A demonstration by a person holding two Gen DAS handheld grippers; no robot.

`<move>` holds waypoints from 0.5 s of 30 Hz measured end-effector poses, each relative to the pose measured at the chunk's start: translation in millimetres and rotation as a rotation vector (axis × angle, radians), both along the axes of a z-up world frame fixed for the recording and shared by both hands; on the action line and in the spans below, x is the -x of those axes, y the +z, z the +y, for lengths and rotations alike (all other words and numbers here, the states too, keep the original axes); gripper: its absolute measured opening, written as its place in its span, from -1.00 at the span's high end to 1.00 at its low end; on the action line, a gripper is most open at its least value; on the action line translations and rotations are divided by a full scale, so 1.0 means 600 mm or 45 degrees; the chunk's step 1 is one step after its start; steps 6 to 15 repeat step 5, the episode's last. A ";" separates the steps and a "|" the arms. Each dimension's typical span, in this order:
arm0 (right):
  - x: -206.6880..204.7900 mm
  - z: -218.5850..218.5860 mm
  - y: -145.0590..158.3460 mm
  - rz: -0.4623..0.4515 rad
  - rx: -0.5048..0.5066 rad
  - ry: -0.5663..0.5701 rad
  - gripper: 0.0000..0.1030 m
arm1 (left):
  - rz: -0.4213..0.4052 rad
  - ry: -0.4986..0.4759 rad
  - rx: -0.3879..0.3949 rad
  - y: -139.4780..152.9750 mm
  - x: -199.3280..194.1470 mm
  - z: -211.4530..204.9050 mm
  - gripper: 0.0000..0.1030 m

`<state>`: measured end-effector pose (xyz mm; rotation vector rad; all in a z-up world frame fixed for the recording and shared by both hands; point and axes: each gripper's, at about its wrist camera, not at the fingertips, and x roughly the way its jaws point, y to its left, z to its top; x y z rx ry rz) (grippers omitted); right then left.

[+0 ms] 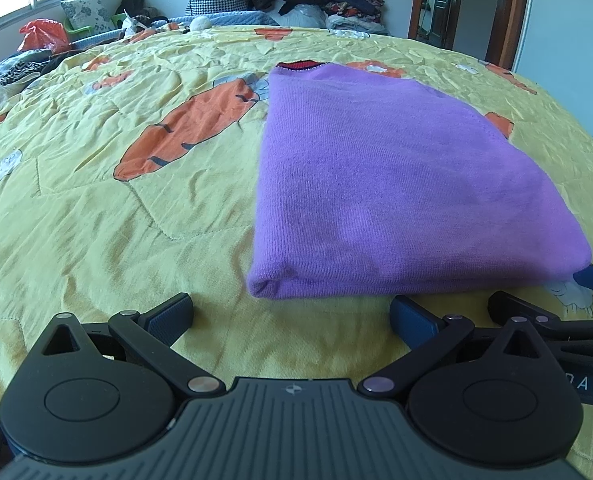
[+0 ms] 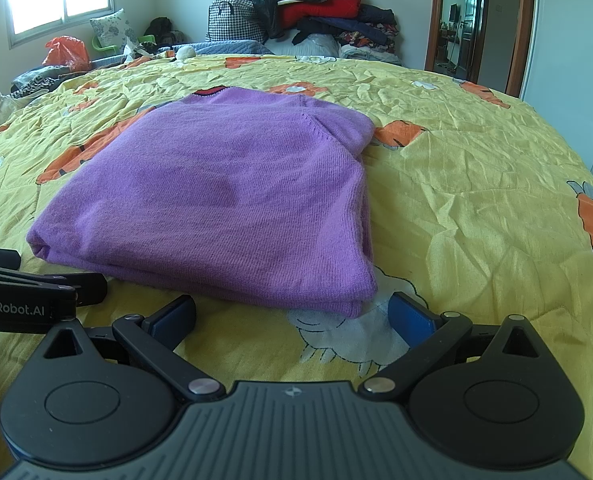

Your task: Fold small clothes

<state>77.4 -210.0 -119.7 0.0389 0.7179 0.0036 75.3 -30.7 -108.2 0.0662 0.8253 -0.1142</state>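
Note:
A purple knit sweater point(image 1: 396, 184) lies folded into a flat rectangle on the yellow carrot-print bedspread point(image 1: 116, 220); a red and black collar edge shows at its far end. My left gripper point(image 1: 292, 316) is open and empty, just short of the sweater's near left corner. My right gripper point(image 2: 292, 316) is open and empty, just short of the sweater's point(image 2: 216, 200) near right corner. The right gripper's fingers point(image 1: 536, 316) show at the right of the left wrist view. The left gripper's fingers point(image 2: 84, 284) show at the left of the right wrist view.
A pile of clothes and a houndstooth bag point(image 2: 232, 20) stand at the head of the bed. An orange plastic bag point(image 2: 66, 52) and a pillow point(image 2: 114, 30) sit by the window at the far left. A doorway point(image 2: 460, 20) opens at the far right.

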 end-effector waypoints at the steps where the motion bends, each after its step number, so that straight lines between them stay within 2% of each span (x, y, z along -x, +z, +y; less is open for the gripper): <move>1: 0.000 0.000 0.000 0.000 0.000 0.000 -1.00 | 0.003 -0.004 -0.001 0.000 -0.001 0.001 -1.00; 15: 0.000 0.000 0.000 0.000 0.001 0.000 -1.00 | 0.006 0.002 -0.002 0.000 -0.002 0.001 -1.00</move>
